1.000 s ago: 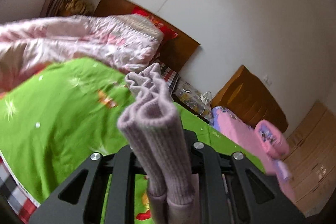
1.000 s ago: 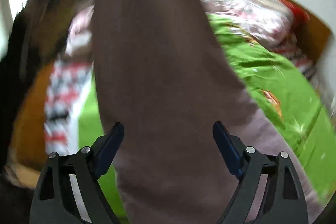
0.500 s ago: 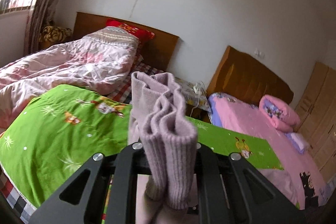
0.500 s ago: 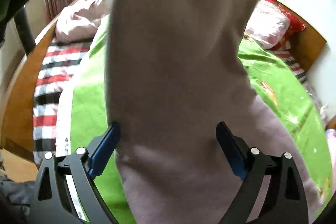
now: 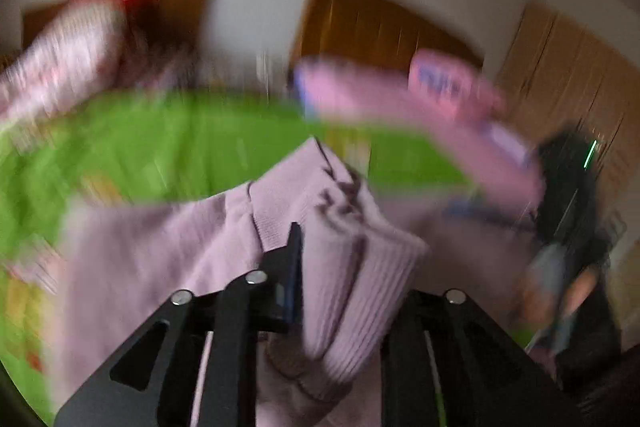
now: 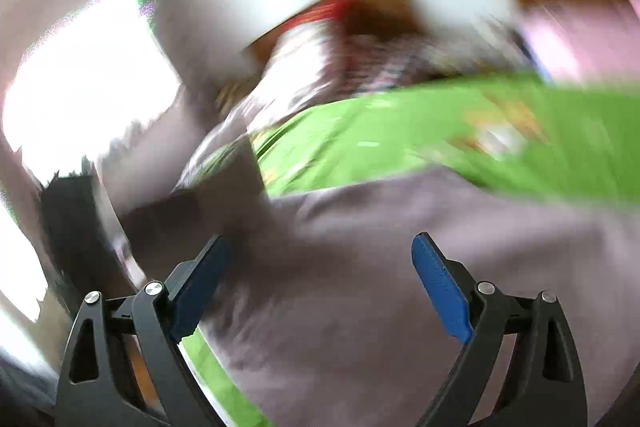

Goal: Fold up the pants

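The pale lilac knit pants (image 5: 168,251) spread over the green bed sheet (image 5: 168,139). My left gripper (image 5: 320,267) is shut on their ribbed waistband (image 5: 360,267), bunched between the jaws. In the right wrist view the pants (image 6: 400,267) lie flat on the green sheet (image 6: 400,139). My right gripper (image 6: 320,283) is open, its blue pads (image 6: 440,287) wide apart just over the cloth and holding nothing. Both views are motion-blurred.
A pink-white quilt (image 5: 60,59) and wooden headboard (image 5: 176,11) lie at the far left. A second bed with pink bedding (image 5: 420,107) stands to the right, with wooden wardrobes (image 5: 568,75) beyond. A bright window (image 6: 88,75) is left.
The pants, hanging upright in the air before, have come down onto the green sheet. Both grippers swung fast; the left still grips the waistband and the right stays open.
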The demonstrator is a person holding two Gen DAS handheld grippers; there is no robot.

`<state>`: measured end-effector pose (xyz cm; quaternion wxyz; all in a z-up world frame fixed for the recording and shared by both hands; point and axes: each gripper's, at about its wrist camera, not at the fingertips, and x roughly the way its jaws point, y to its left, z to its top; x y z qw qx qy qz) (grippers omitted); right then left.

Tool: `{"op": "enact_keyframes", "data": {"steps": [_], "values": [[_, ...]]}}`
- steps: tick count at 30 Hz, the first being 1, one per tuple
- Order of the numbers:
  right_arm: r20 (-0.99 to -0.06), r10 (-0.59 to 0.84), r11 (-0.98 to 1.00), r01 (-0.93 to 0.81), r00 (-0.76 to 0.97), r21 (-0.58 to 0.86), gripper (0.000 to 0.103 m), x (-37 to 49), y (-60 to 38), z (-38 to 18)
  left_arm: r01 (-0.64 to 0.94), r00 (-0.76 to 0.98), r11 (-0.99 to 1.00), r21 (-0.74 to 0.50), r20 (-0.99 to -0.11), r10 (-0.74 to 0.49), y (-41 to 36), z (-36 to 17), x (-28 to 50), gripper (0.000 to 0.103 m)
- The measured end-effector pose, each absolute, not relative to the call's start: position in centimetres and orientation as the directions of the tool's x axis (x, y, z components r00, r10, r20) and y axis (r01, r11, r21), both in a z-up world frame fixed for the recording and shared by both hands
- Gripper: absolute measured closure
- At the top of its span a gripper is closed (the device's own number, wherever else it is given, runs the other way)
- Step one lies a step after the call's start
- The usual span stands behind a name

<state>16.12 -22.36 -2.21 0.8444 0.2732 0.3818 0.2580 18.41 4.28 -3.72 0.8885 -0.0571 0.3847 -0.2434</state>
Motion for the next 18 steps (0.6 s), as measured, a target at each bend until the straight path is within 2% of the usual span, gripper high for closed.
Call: {"op": "enact_keyframes", "data": {"steps": [2, 4, 5, 6, 8, 10, 13, 16, 18], "values": [[-0.518, 0.639, 0.703, -0.159, 0.569, 0.693, 0.013, 16.0, -23.6, -3.2, 0.381, 0.484, 0.854, -0.353, -0.711, -0.510, 3.7, -7.3, 19.4, 0.076], [-0.533, 0.632, 0.716, -0.162, 0.563, 0.679, 0.013, 15.4, -23.2, -3.3, 0.388, 0.501, 0.836, -0.388, -0.673, -0.544, 4.6, -7.1, 18.4, 0.069], [-0.536, 0.647, 0.710, -0.172, 0.541, 0.683, 0.013, 15.2, -22.4, -3.6, 0.394, 0.512, 0.827, -0.402, -0.651, -0.560, 5.3, -6.4, 17.9, 0.053], [-0.536, 0.662, 0.699, -0.174, 0.524, 0.693, 0.013, 15.0, -22.2, -3.8, 0.397, 0.559, 0.817, -0.419, -0.595, -0.577, 6.9, -4.7, 16.6, 0.028], [-0.535, 0.713, 0.661, -0.180, 0.452, 0.728, 0.013, 14.9, -20.5, -4.5, 0.400, 0.666, 0.815, -0.420, -0.477, -0.573, 9.9, -1.8, 13.9, 0.005], [-0.535, 0.759, 0.629, -0.204, 0.371, 0.750, 0.013, 15.1, -18.2, -5.0, 0.376, 0.736, 0.832, -0.408, -0.413, -0.536, 12.5, -0.3, 11.8, 0.002], [-0.539, 0.797, 0.594, -0.196, 0.273, 0.780, 0.013, 15.6, -15.2, -5.6, 0.241, 0.812, 0.893, -0.380, -0.424, -0.400, 16.7, -0.3, 9.6, 0.002], [-0.666, 0.721, 0.693, -0.188, 0.190, 0.696, 0.013, 15.5, -12.3, -6.7, 0.104, 0.833, 0.927, -0.361, -0.477, -0.280, 19.7, -2.1, 8.0, 0.002], [-0.726, 0.656, 0.751, -0.271, 0.205, 0.602, 0.011, 14.8, -10.5, -6.1, 0.063, 0.831, 0.927, -0.370, -0.495, -0.254, 21.4, -3.5, 7.2, 0.002]]}}
